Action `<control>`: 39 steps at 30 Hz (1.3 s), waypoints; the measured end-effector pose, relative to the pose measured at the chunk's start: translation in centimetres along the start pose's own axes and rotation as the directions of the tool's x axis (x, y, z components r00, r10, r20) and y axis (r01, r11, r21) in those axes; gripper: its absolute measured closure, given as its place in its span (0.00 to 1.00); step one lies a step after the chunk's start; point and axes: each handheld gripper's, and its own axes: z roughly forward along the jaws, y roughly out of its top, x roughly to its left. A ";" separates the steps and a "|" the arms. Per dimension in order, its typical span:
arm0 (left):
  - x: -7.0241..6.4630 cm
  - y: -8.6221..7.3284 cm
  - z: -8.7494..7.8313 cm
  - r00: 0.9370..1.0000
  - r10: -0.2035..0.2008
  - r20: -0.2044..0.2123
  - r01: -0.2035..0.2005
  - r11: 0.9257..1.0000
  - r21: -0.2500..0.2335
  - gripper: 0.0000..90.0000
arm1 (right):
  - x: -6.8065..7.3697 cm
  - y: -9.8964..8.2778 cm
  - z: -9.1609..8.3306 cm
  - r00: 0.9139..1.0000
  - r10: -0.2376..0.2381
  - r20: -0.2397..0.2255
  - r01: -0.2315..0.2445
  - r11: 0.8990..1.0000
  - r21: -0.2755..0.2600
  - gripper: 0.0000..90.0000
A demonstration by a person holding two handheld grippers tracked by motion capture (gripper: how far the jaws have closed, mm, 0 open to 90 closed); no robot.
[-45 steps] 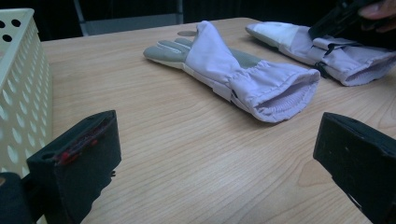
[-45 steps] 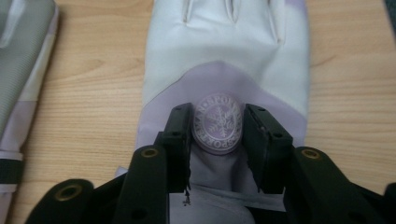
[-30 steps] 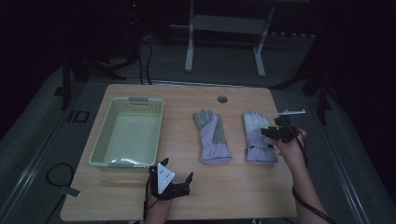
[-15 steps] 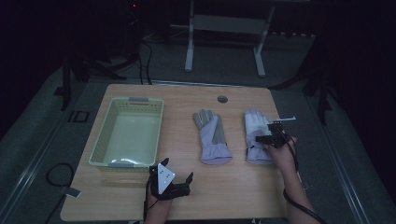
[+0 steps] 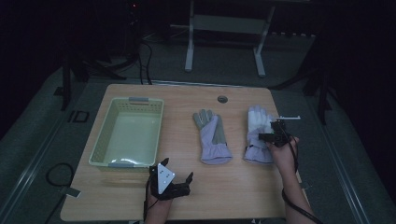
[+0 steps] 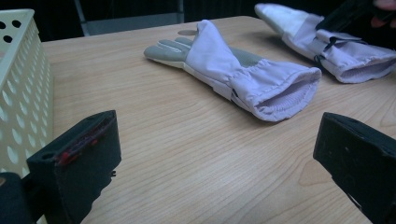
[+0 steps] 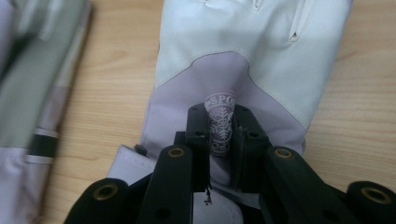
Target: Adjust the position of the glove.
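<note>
Pinching a fold of the right glove (image 7: 219,128), my right gripper (image 7: 219,135) has its jaws closed on the lilac fabric at the snowflake badge, near the cuff. That glove lies flat at the table's (image 5: 233,196) right side, fingers pointing away. My left gripper (image 5: 170,179) rests low at the near edge, jaws wide apart and empty. Left glove (image 5: 211,136) lies just beside the right one, at table centre, cuff toward me. Basket (image 5: 100,149) stands at the left, well apart from both gloves.
</note>
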 end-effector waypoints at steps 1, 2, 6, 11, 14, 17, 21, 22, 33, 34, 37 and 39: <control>0.0 0.0 0.0 1.000 0.000 0.000 0.000 1.000 0.000 0.01 | 0.1 0.2 -0.4 1.000 -0.003 -0.002 0.003 1.000 -0.007 0.88; 0.0 0.0 0.0 1.000 0.004 -0.001 -0.004 1.000 0.000 0.01 | 0.3 0.5 -0.9 1.000 -0.003 -0.008 0.003 1.000 -0.011 0.88; 0.0 0.0 0.0 1.000 0.002 -0.003 -0.002 1.000 0.001 0.01 | 1.3 1.6 -2.7 1.000 -0.017 -0.012 0.017 0.999 -0.040 0.88; 0.0 0.0 0.0 1.000 0.004 -0.004 -0.004 1.000 0.002 0.01 | 3.3 3.3 -5.1 0.998 -0.051 -0.038 0.048 0.996 -0.075 0.88; 0.0 0.0 0.0 1.000 0.001 -0.005 -0.001 1.000 0.001 0.01 | 4.7 4.2 -6.1 0.996 -0.069 -0.055 0.064 0.994 -0.088 0.88; 0.0 0.0 0.0 1.000 0.002 -0.005 -0.002 1.000 0.002 0.01 | 6.6 4.9 -6.8 0.993 -0.097 -0.067 0.091 0.992 -0.089 0.88; 0.0 0.0 0.0 1.000 0.006 -0.004 -0.006 1.000 0.001 0.01 | 9.3 5.2 -7.2 0.988 -0.122 -0.090 0.114 0.989 -0.091 0.88; 0.0 0.0 0.0 1.000 0.004 -0.003 -0.004 1.000 0.001 0.01 | 10.0 5.3 -7.2 0.987 -0.130 -0.098 0.122 0.989 -0.084 0.88; 0.0 0.0 0.0 1.000 0.005 -0.002 -0.005 1.000 0.001 0.01 | 15.8 4.6 -5.3 0.971 -0.198 -0.131 0.196 0.980 -0.030 0.88; 0.0 0.0 0.0 1.000 0.005 -0.001 -0.005 1.000 0.002 0.01 | 16.0 4.5 -5.1 0.971 -0.200 -0.134 0.198 0.980 -0.024 0.88; 0.0 0.0 0.0 1.000 0.004 -0.001 -0.004 1.000 0.001 0.01 | 17.1 4.0 -4.0 0.969 -0.198 -0.146 0.199 0.980 -0.004 0.88; 0.0 0.0 0.0 1.000 0.002 0.001 -0.002 1.000 0.001 0.01 | 17.7 3.7 -3.2 0.968 -0.208 -0.143 0.212 0.977 0.012 0.88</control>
